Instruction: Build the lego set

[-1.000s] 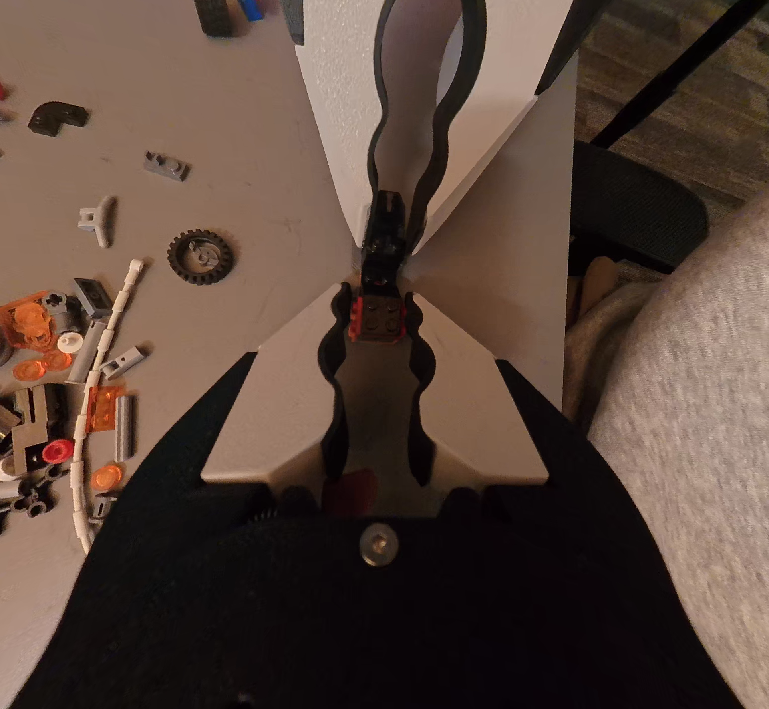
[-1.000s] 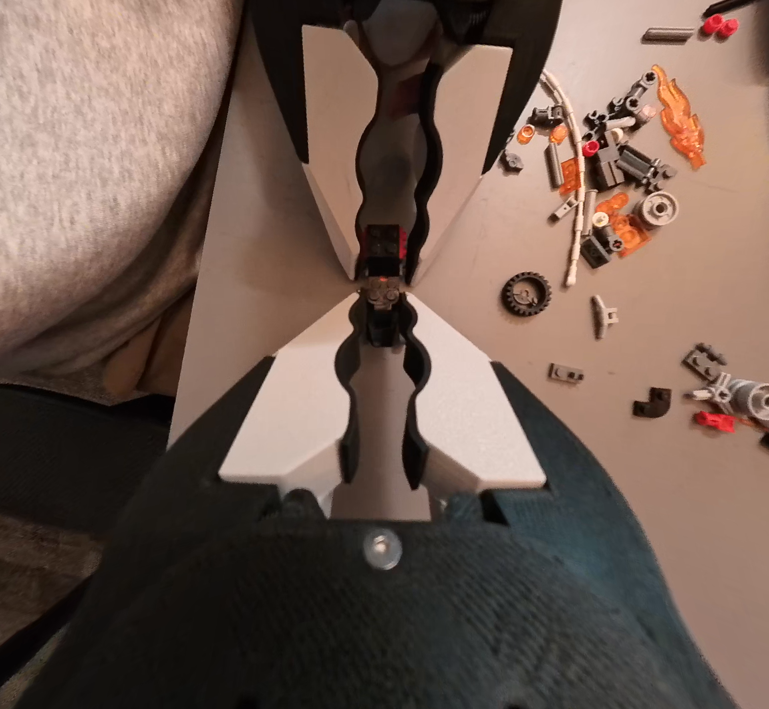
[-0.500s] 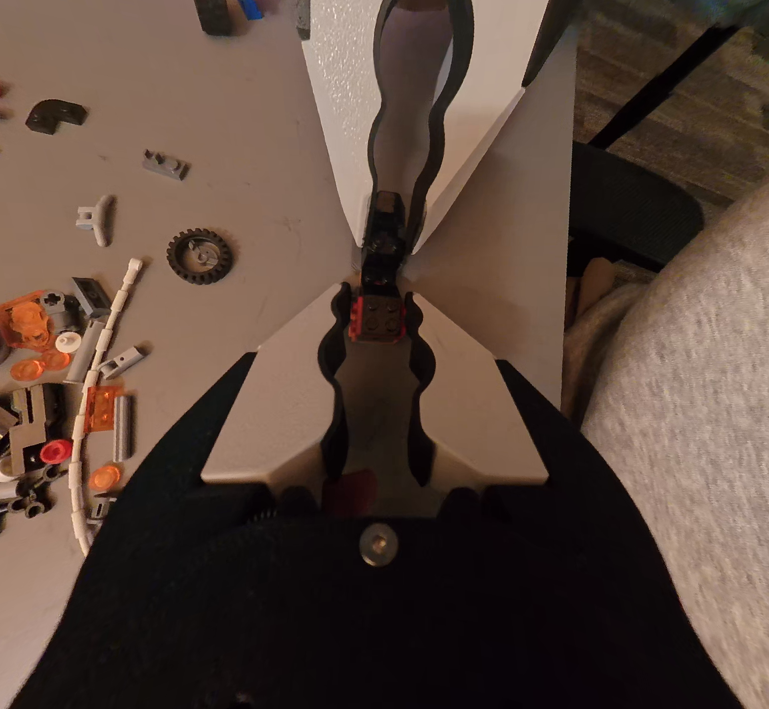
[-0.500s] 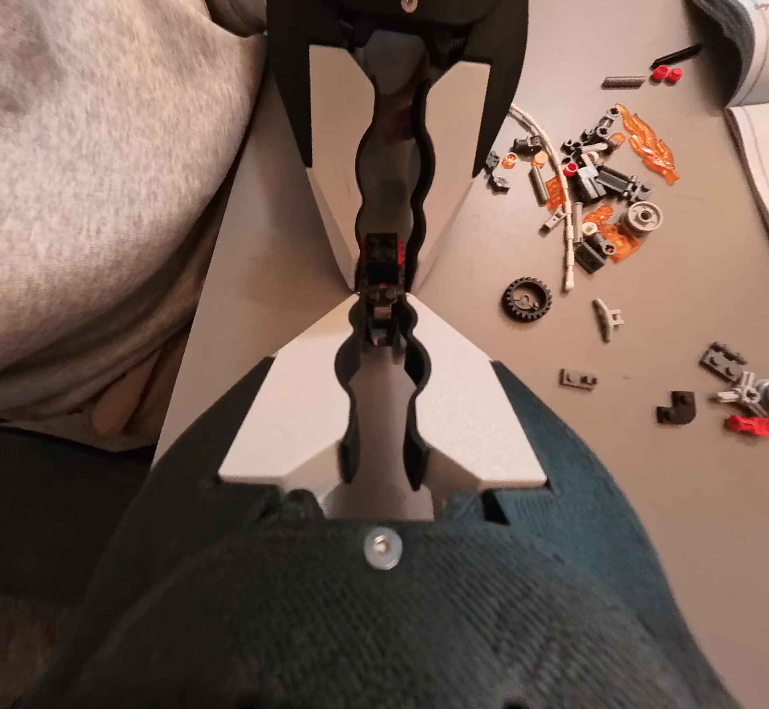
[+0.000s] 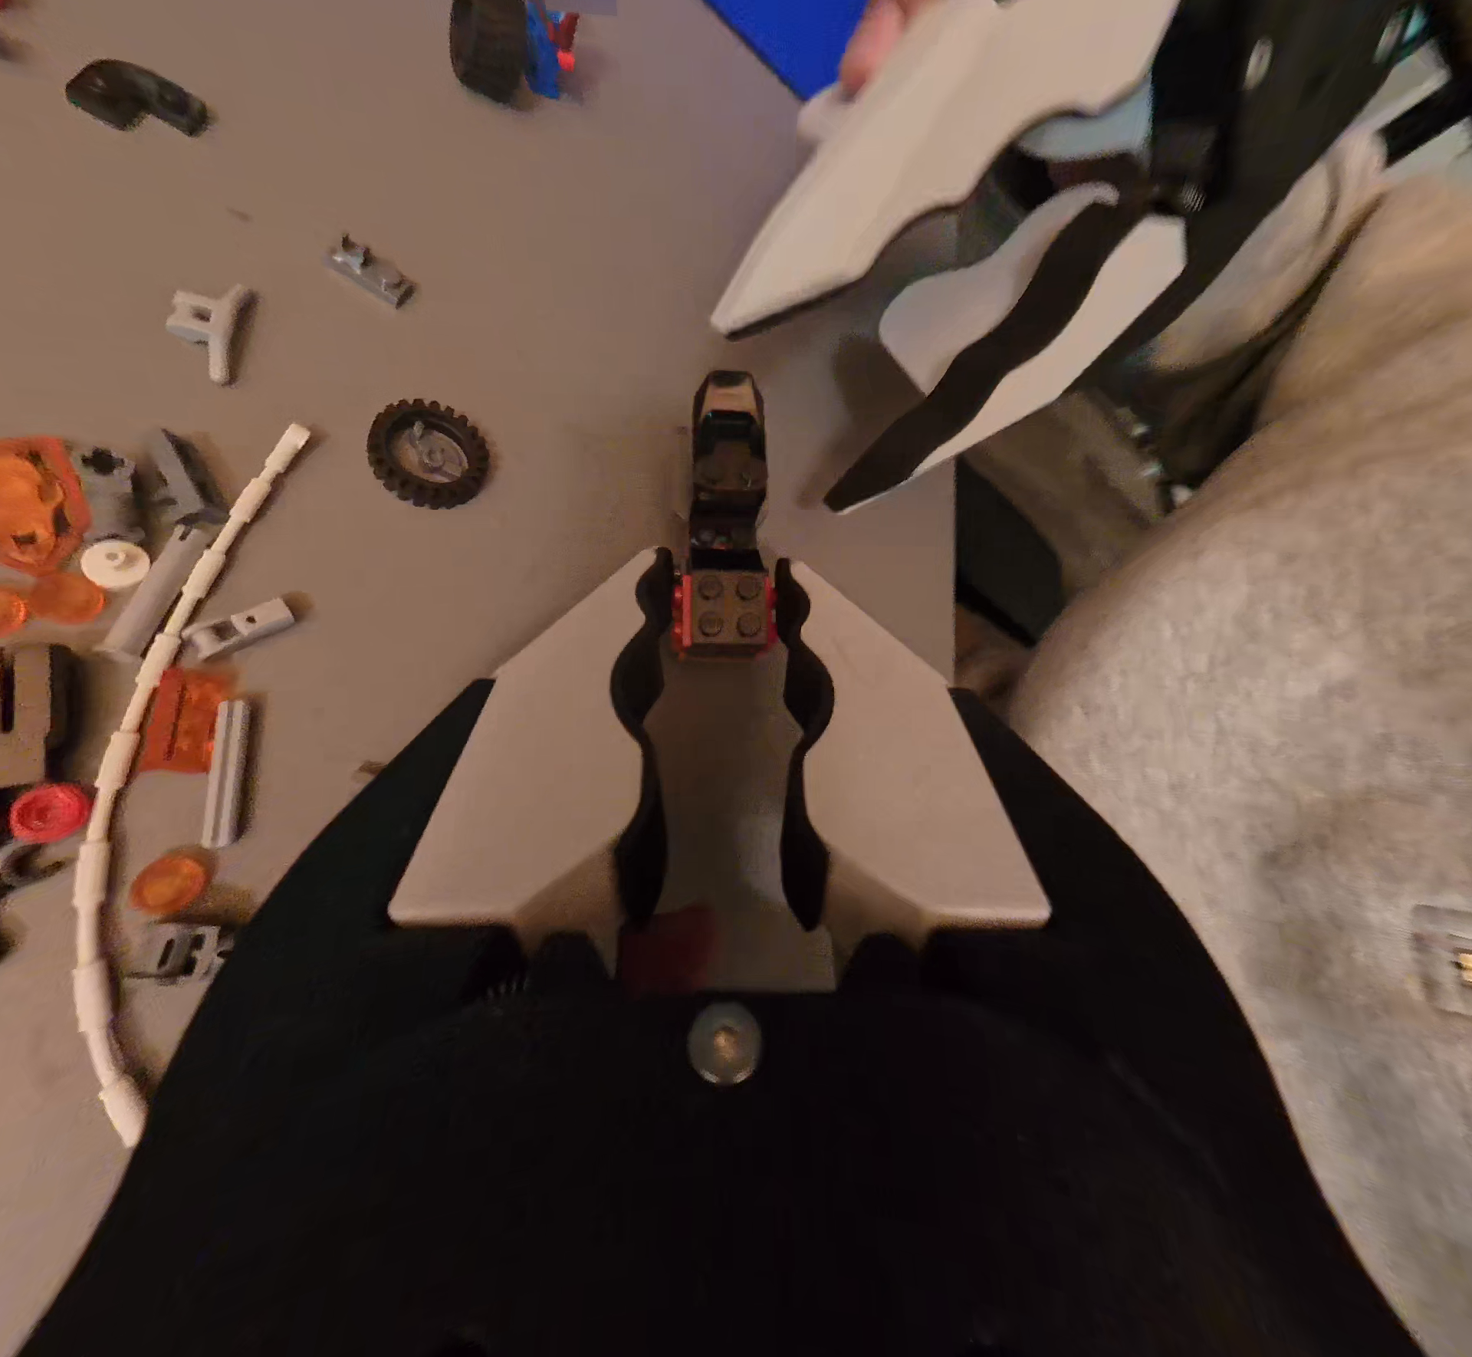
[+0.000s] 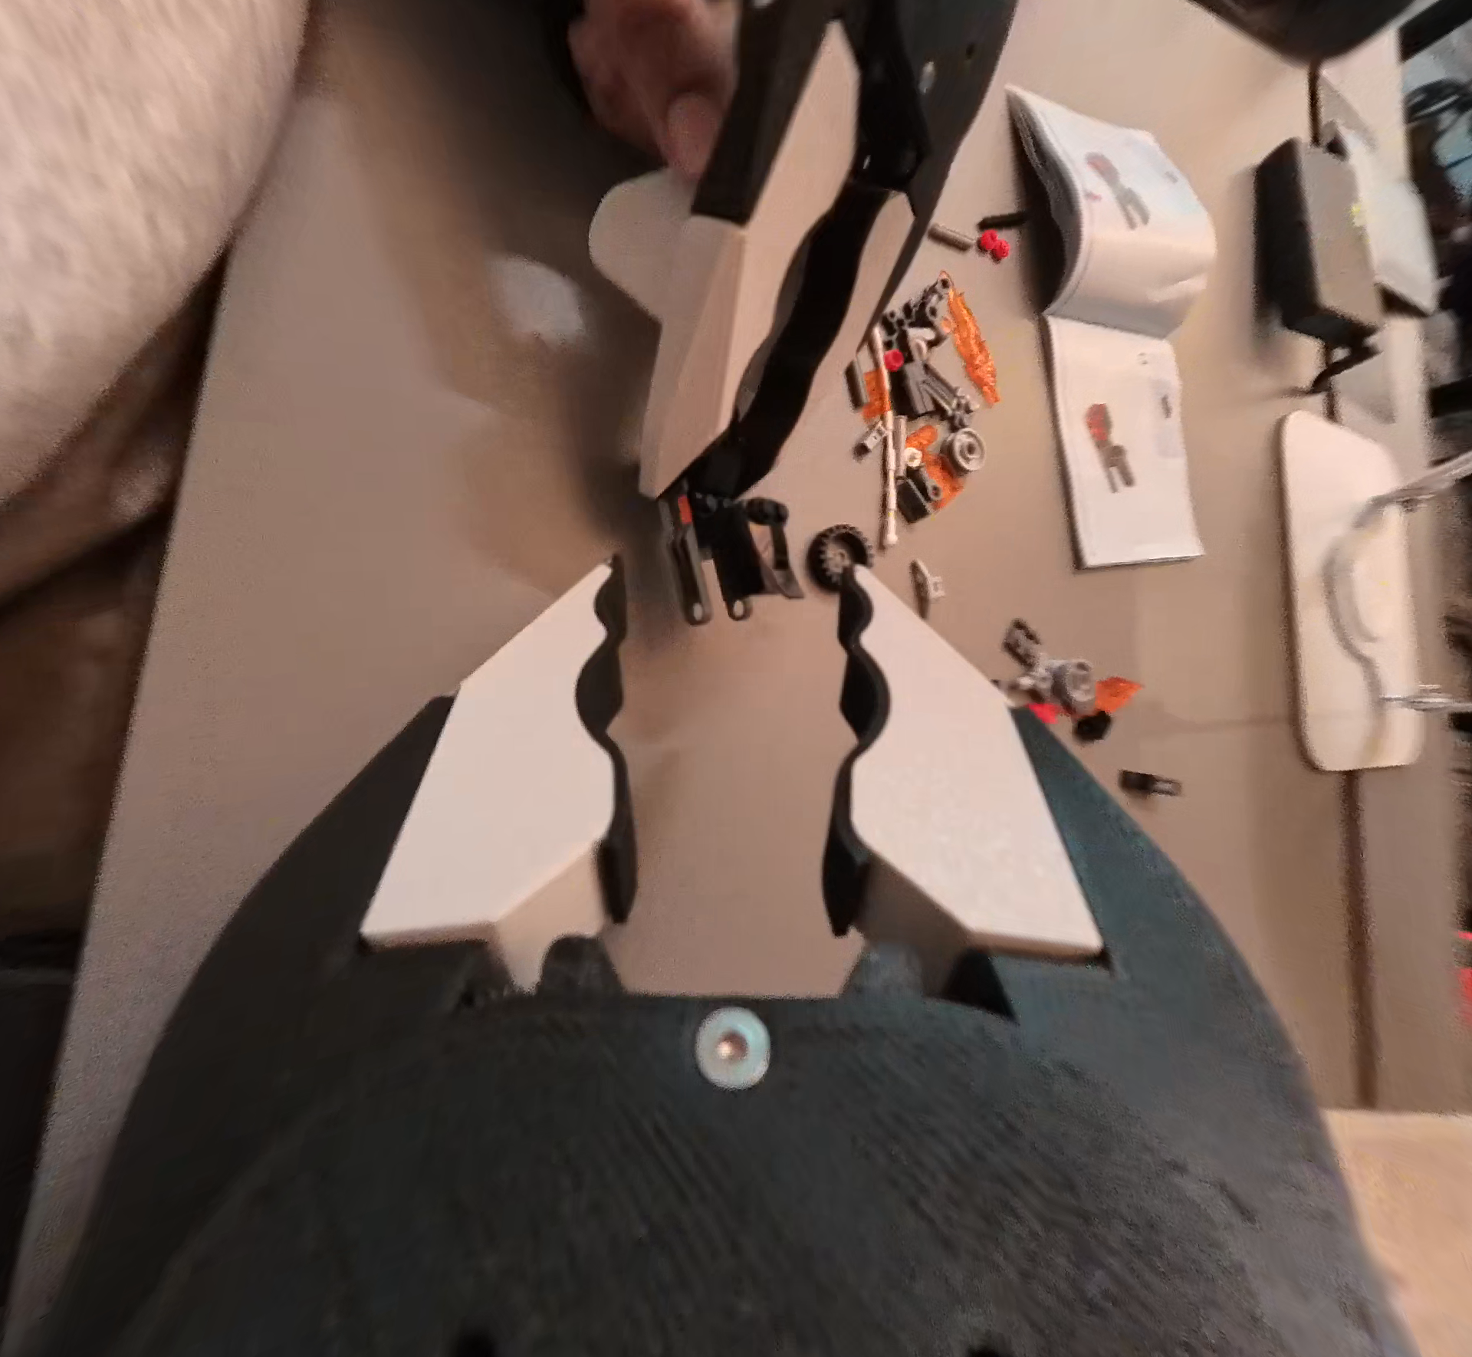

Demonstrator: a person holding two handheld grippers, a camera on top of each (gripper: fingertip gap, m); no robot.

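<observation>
The small black lego assembly (image 5: 726,514) sits pinched at the tips of your left gripper (image 5: 723,586), held by its dark studded block with red sides, and its black front end sticks out past the fingertips over the near edge of the grey table (image 5: 494,219). In the right wrist view the same assembly (image 6: 721,554) hangs from that gripper with its thin black legs pointing toward your right gripper (image 6: 729,586), whose jaws stand wide apart with nothing between them and just short of the piece. From the left wrist view, your right gripper (image 5: 796,427) shows up and to the right, tilted, its two fingers spread and clear of the assembly. To the left of the assembly a black toothed wheel (image 5: 428,452) lies flat on the table, and beyond it a scatter of loose parts: a white ribbed hose (image 5: 171,650), orange translucent pieces (image 5: 36,506), and grey bits. An open instruction booklet (image 6: 1115,331) lies farther out.
</observation>
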